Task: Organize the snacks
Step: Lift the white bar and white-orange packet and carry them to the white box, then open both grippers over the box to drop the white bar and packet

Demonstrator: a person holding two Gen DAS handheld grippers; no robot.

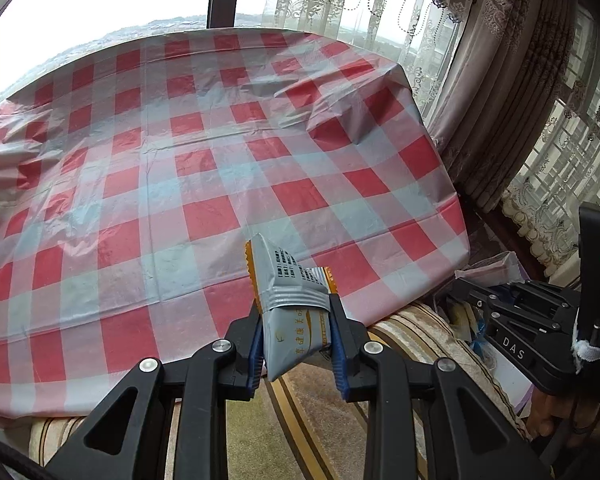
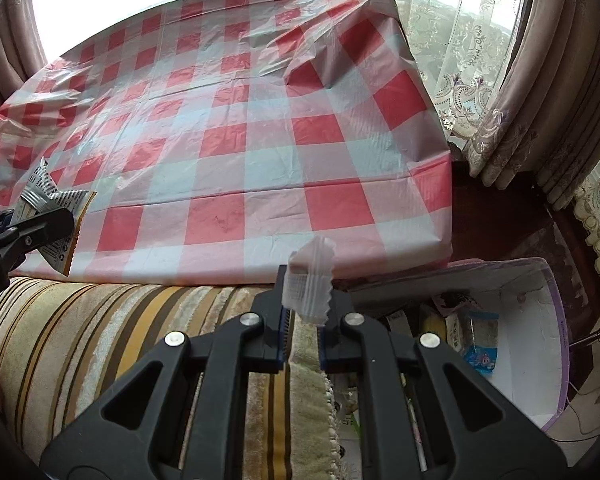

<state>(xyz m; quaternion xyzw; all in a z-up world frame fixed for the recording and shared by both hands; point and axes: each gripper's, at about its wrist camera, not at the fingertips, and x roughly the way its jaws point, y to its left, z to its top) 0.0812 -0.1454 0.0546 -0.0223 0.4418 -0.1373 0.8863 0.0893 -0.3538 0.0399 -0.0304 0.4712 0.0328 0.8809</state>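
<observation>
My left gripper (image 1: 296,344) is shut on a grey and orange snack packet (image 1: 290,312), held over the near edge of the table with the red and white checked cloth (image 1: 204,168). The same packet (image 2: 50,216) and gripper (image 2: 40,224) show at the left of the right wrist view. My right gripper (image 2: 302,320) is shut on a clear crimped snack wrapper (image 2: 312,284), held above the striped cushion (image 2: 112,320) in front of the table (image 2: 240,132). The right gripper's body (image 1: 540,332) shows at the right of the left wrist view.
A white box with a purple rim (image 2: 556,344) stands low on the right and holds several snack packets (image 2: 476,340). Curtains (image 2: 532,92) hang right of the table, with a window behind. The cloth is wrinkled at the far right corner (image 2: 300,56).
</observation>
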